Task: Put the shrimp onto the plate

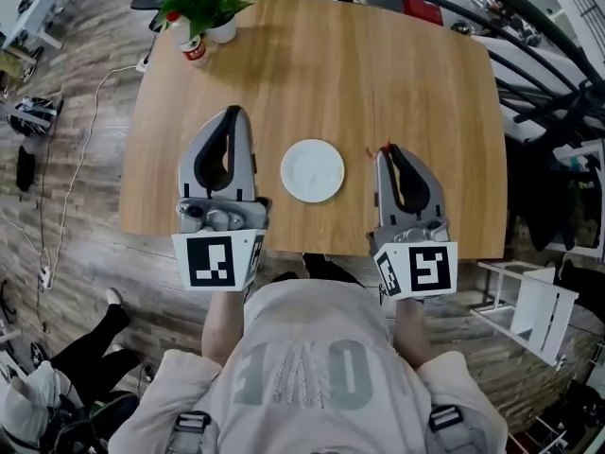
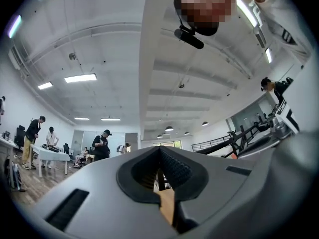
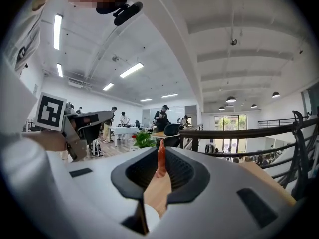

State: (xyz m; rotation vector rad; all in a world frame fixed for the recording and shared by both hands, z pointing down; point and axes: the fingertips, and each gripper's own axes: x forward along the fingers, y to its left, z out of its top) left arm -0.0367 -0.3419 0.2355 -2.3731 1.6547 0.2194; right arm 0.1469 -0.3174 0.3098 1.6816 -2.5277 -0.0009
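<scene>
One shrimp is seen, pinched between the closed jaws of the right gripper. In the right gripper view it is held by its lower end, and its red body stands up along the seam between the two pads. In the head view only a small red tip of it is shown, past the nose of the right gripper and pointed toward roughly twelve o'clock, away from the person.

With twelve o'clock taken as the far edge of the table, the white plate is found at about eight to nine o'clock from the shrimp, near it but clearly apart, and nothing is seen on the plate.

The left gripper is held on the plate's other side, at about ten o'clock from it. In the left gripper view its jaws are drawn together with nothing between them.

The right gripper is judged the only one placed to deliver. A short carry leftward and slightly back toward the person is called for, so that the shrimp is brought over the plate's middle before the jaws are parted.
</scene>
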